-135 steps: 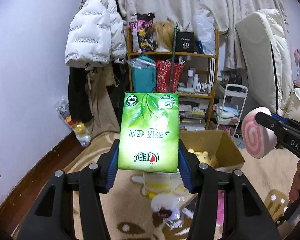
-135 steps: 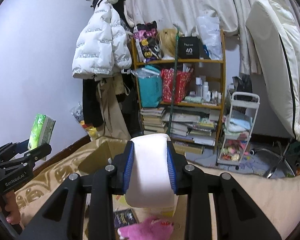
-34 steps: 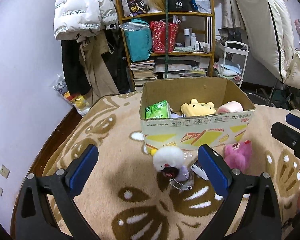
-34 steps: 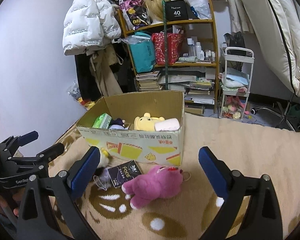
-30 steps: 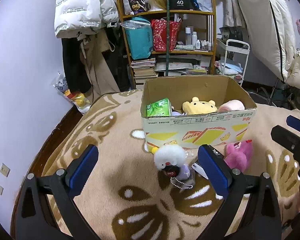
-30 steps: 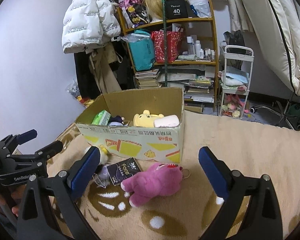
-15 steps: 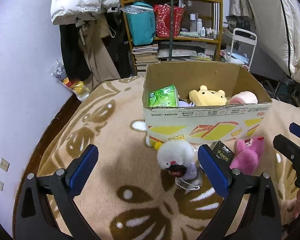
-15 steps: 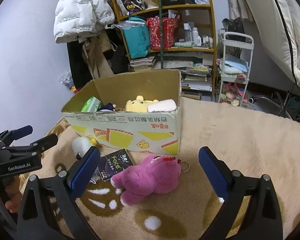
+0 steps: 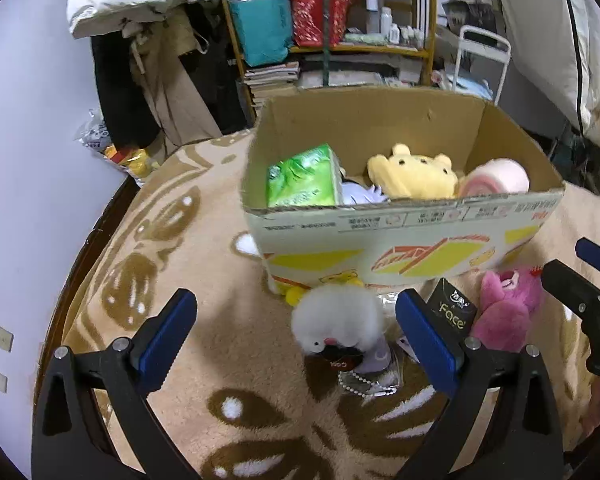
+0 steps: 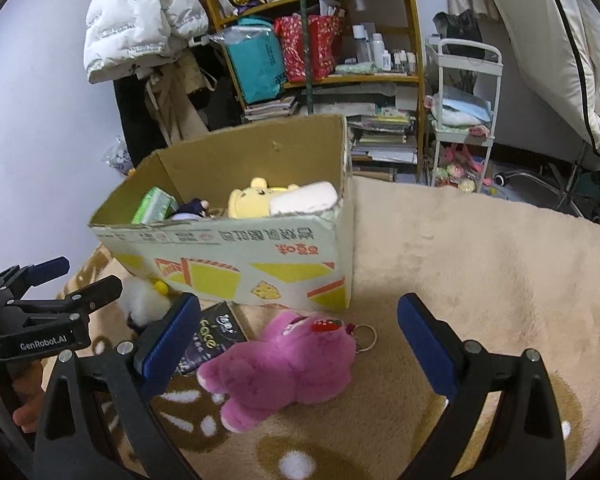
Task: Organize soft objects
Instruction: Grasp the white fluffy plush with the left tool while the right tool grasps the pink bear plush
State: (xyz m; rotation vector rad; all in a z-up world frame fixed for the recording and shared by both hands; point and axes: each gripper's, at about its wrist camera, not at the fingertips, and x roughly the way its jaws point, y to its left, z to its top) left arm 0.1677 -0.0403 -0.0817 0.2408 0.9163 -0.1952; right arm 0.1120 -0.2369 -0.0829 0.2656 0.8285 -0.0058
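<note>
Setting: lived-in home bedroom or storage room. Evidence: wooden shelf unit (image 10: pixel 320 40) crowded with bags, bottles and stacked books; white puffer jacket (image 10: pixel 140 16) hung against the wall; patterned beige carpet (image 9: pixel 180 240); upright mattress (image 10: pixel 572 40); white trolley cart (image 10: pixel 460 120).

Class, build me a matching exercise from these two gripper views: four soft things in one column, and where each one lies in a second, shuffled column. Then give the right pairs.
Things
1. green tissue pack
2. pink roll
3. pink plush
4. white plush

Places
A. on the rug, between the right gripper's open fingers
B. in the box, at its left end in the left wrist view
C. on the rug, between the left gripper's open fingers
D. in the box, at its right end in the left wrist view

Pairs: 1-B, 2-D, 3-A, 4-C
</note>
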